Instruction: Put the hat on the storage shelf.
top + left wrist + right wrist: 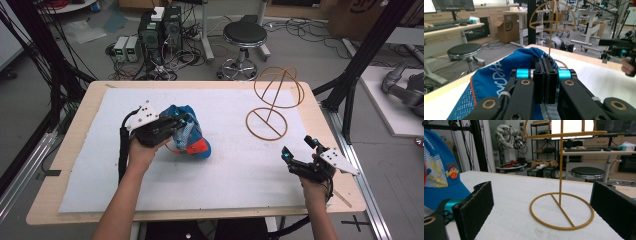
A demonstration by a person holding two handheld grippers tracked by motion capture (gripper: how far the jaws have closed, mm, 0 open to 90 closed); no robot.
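Cap (187, 134) lies well left of the wire stand (272, 102) in the high view; my left gripper (176, 123) clamps it. Left gripper view: jaws pressed together on blue fabric. Right gripper view: my right gripper (541, 207) gapes wide, empty, just before the stand's ring base.

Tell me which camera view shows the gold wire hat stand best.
The high view: the whole hat stand shows, base ring and dome. The right gripper view shows base and pole close, dome cut off; the left gripper view shows its dome behind the blue cap.
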